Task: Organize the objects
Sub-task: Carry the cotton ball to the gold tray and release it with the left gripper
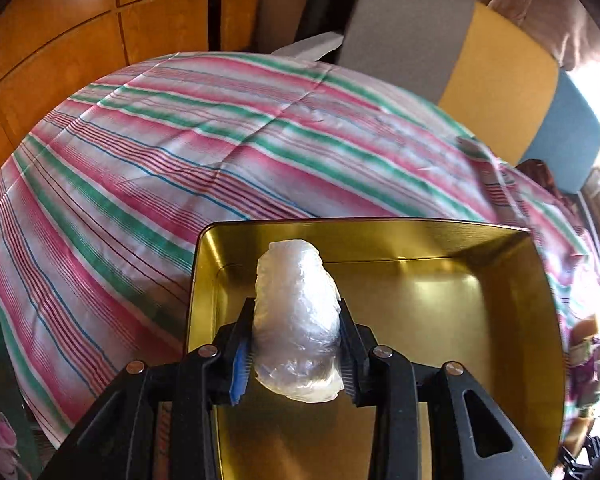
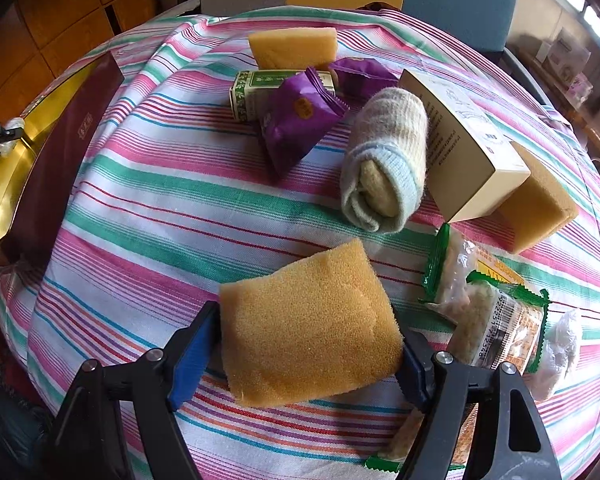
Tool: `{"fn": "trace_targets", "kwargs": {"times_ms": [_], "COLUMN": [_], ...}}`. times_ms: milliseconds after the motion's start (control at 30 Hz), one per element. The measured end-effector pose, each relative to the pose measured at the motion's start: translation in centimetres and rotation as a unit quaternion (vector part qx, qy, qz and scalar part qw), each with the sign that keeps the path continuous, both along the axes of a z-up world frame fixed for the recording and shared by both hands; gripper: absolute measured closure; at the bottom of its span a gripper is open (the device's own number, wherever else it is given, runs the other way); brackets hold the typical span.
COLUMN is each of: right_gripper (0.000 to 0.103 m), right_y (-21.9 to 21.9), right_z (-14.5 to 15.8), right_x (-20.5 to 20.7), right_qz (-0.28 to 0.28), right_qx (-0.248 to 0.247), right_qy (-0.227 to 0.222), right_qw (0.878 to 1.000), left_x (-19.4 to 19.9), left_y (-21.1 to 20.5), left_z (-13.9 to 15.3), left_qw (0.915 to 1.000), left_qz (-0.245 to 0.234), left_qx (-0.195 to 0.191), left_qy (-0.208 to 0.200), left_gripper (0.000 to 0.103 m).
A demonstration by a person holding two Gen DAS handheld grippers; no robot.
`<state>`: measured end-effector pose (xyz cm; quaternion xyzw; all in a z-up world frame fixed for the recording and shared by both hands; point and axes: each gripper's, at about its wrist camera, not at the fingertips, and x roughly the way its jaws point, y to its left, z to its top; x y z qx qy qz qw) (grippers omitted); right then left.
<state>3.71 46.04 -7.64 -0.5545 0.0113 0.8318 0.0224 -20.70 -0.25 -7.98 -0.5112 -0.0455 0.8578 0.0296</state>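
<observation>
left gripper [image 1: 298,336] clamps a plastic bundle [image 1: 298,320] over the gold tin [image 1: 500,312]; right gripper [image 2: 306,344] grips a sponge [image 2: 308,328] (above striped cloth [image 2: 172,208]).

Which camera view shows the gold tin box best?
The left wrist view is best: the gold tin box fills the lower frame, open, with its inner walls and floor visible beneath the plastic-wrapped bundle in the left gripper. The right wrist view shows only one corner at the left edge.
</observation>
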Motion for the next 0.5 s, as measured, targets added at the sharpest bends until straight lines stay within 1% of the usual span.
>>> {"fn": "trace_targets", "kwargs": {"times_ms": [33,100,133,200,300,400,500], "right_gripper": [0.024,0.023,0.023,0.023,0.022,0.022,0.022], "right_y": [0.0,0.1,0.1,0.2,0.2,0.5,0.5], "right_z": [-0.2,-0.2,-0.2,-0.2,-0.2,-0.2,0.2], "right_x": [-0.1,-0.1,0.0,0.0,-0.1,-0.2,-0.1], "right_qz": [0.000,0.000,0.000,0.000,0.000,0.000,0.001], "right_qx": [0.000,0.000,0.000,0.000,0.000,0.002,0.006], "right_qy": [0.000,0.000,0.000,0.000,0.000,0.001,0.002], "right_qw": [1.000,1.000,1.000,1.000,1.000,1.000,1.000], "left_x": [-0.1,-0.2,-0.3,-0.6,0.0,1.6,4.2], "left_y": [0.0,0.3,0.5,0.7,0.7,0.6,0.1], "left_z": [-0.1,-0.1,-0.2,-0.4,0.1,1.6,3.2], "left_qw": [1.0000,0.9995,0.9993,0.9990,0.9986,0.9973,0.9961], "left_qz": [0.000,-0.003,-0.007,-0.013,-0.014,-0.016,-0.020], "left_qx": [-0.006,-0.030,-0.036,-0.042,-0.051,-0.061,-0.053], "left_qy": [-0.002,0.004,0.006,0.003,0.006,0.038,0.069], "left_gripper": [0.067,0.067,0.065,0.065,0.064,0.063,0.062]}}
